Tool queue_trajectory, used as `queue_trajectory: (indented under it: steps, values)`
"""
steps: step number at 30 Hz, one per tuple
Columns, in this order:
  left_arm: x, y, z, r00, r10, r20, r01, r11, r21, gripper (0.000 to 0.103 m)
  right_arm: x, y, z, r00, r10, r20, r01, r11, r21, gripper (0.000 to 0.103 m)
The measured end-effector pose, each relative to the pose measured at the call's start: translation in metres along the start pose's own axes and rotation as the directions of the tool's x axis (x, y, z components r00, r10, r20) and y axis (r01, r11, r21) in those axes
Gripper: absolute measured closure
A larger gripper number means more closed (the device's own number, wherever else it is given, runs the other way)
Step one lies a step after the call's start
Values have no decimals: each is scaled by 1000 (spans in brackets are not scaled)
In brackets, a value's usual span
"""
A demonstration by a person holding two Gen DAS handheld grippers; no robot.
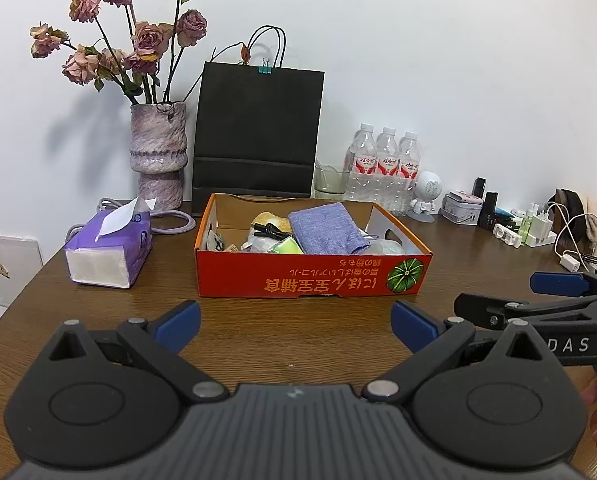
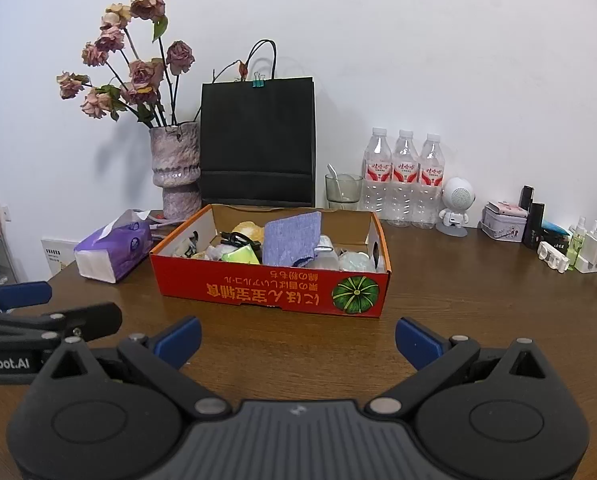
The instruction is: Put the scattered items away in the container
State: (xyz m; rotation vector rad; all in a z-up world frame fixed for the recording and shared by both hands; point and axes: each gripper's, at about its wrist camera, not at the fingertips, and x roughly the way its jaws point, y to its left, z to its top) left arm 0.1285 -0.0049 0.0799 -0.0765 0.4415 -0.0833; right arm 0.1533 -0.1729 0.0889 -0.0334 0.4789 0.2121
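An orange cardboard box [image 1: 298, 276] [image 2: 258, 292] with a pumpkin picture stands mid-table. It holds a blue cloth [image 1: 322, 230] [image 2: 294, 240], a black cable [image 1: 268, 231] [image 2: 236, 239], a green packet [image 1: 286, 246] [image 2: 240, 257] and other small items. My left gripper [image 1: 296, 324] is open and empty, held above the table in front of the box. My right gripper [image 2: 298, 338] is open and empty, also in front of the box. Each gripper shows at the edge of the other's view: the right one [image 1: 534, 300], the left one [image 2: 54, 308].
A purple tissue pack [image 1: 110, 248] [image 2: 112, 250] lies left of the box. Behind stand a vase of dried roses [image 1: 158, 156] [image 2: 176, 168], a black paper bag [image 1: 256, 136] [image 2: 258, 144], a glass [image 2: 340, 192], three water bottles [image 1: 384, 168] [image 2: 404, 176] and, at right, a small robot speaker [image 2: 456, 204], a tin and chargers.
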Motion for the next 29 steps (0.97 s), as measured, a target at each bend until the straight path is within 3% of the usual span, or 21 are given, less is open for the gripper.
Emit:
queue_trajectory:
  steps: [29]
  values:
    - [0, 0, -5, 1000, 7, -5, -7, 1000, -4, 0, 2, 0, -8, 1000, 0, -6, 0, 1000, 1, 0]
